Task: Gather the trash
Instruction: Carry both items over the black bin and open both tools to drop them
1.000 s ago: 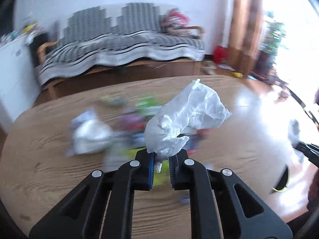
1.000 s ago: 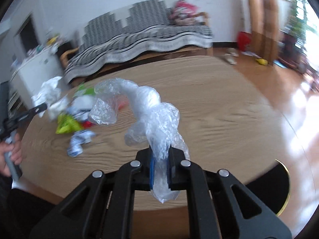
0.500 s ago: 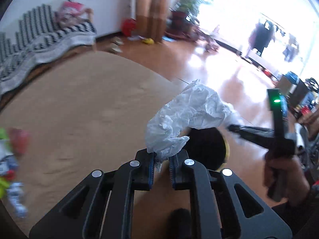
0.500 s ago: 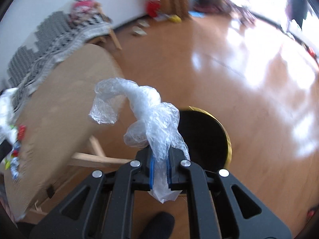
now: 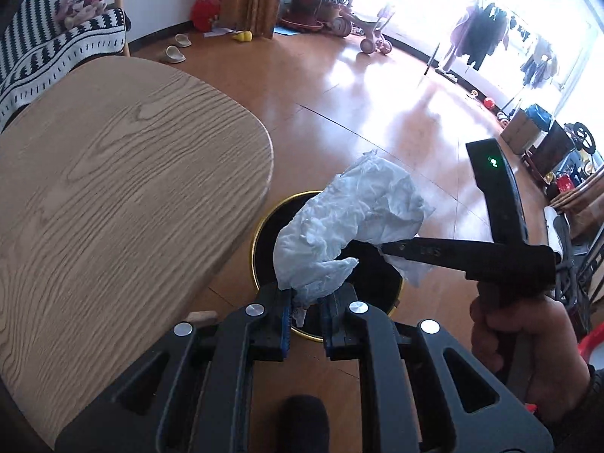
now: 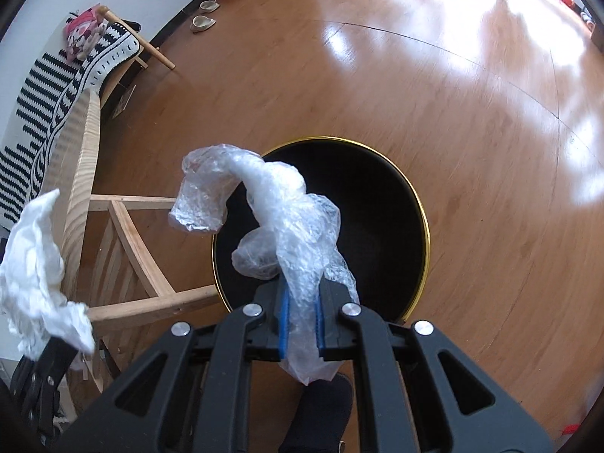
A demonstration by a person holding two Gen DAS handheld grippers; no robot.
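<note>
**Desk:** Sunlit wood floor [image 6: 472,87], with a black gold-rimmed bin [image 6: 426,226] standing beside the corner of the pale worktop [image 5: 124,173]. What are the two claws carrying?

**Photographer:** The left claw [image 5: 306,319] is clenched on a crumpled white tissue [image 5: 355,222]; the right claw [image 6: 301,319] is clamped on a twisted wad of clear plastic film [image 6: 271,222]. Both loads hang above the bin, the film squarely over its dark mouth, the tissue nearer the rim on the worktop side.

**Desk:** How should the drop be done well?

**Photographer:** My judgement: bring the tissue further over the opening, keep both claws pointing steeply down, then open them fully. Light scraps cling to pads, so a small shake may be needed.

**Desk:** Which way do the pieces lie?

**Photographer:** The film's long axis runs out from the pads and away from the wrist, then curls left, its loose end reaching past the rim. The tissue stretches up and rightward from its pads, with the right claw's fingers [image 5: 426,251] crossing just in front of its far end.
</note>
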